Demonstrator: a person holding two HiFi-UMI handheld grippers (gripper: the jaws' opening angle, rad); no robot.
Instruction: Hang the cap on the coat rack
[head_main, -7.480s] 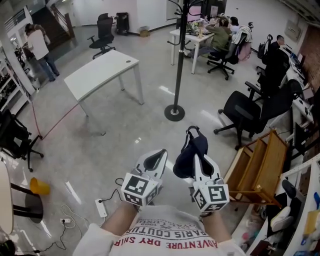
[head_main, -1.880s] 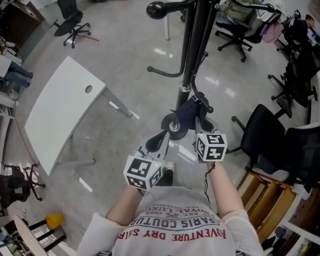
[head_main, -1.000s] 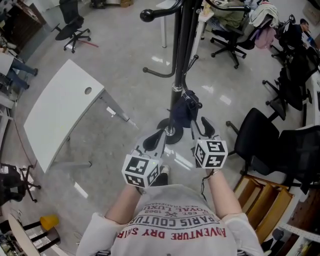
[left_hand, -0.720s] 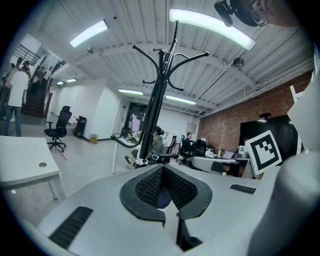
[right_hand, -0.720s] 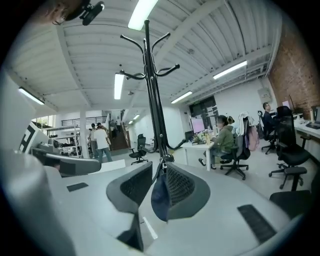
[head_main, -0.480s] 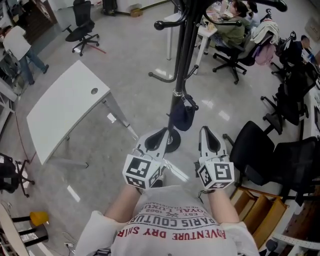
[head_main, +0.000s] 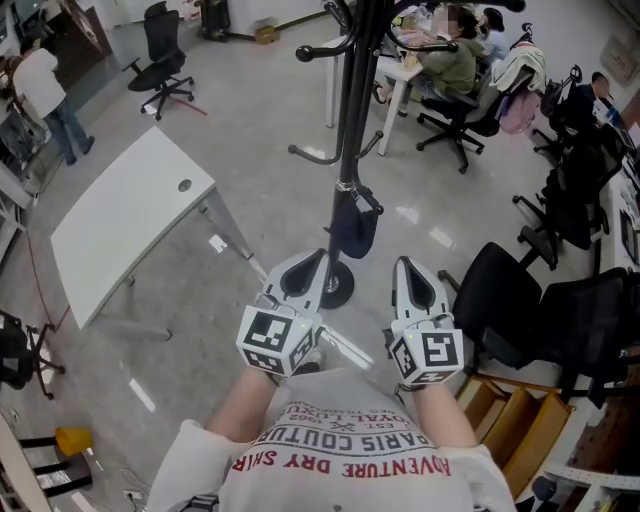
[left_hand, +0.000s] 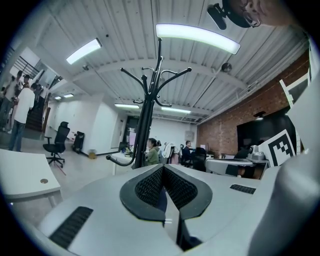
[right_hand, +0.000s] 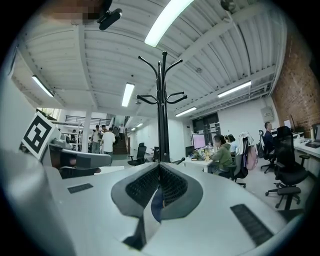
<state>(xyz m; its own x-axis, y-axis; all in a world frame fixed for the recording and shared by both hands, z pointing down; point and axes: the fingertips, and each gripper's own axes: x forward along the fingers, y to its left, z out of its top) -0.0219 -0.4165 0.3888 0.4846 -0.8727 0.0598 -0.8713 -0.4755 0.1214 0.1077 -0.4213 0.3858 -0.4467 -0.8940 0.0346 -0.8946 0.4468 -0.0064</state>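
Cap (head_main: 352, 230), dark navy, hangs from a short lower hook (head_main: 366, 198) on the right side of the black coat rack (head_main: 350, 120), close against the pole and above the round base (head_main: 336, 290) on the pale floor (head_main: 250, 120). It is free of both grippers. The left gripper (head_main: 318, 258) and the right gripper (head_main: 405, 266) are held side by side in front of the person's chest, short of the rack and well below the cap's hook, each with its marker cube nearest the body. In the left gripper view the jaws are together, their dark ribbed pads meeting at the tips with nothing pressed between them; the rack's pole and upper arms rise straight ahead. In the right gripper view the jaws are closing down to touch at the tips, and nothing is gripped there either; the rack stands dead centre beyond them. In both gripper views a thin sliver of dark blue shows through the slit below the tips, and it cannot be told what it is. To the left of the rack stands a white table (head_main: 120, 230), well apart from it. A black office chair (head_main: 505, 290) is on the right, with a wooden frame (head_main: 520, 420) nearer the person. People sit at desks (head_main: 445, 60) far behind the rack.
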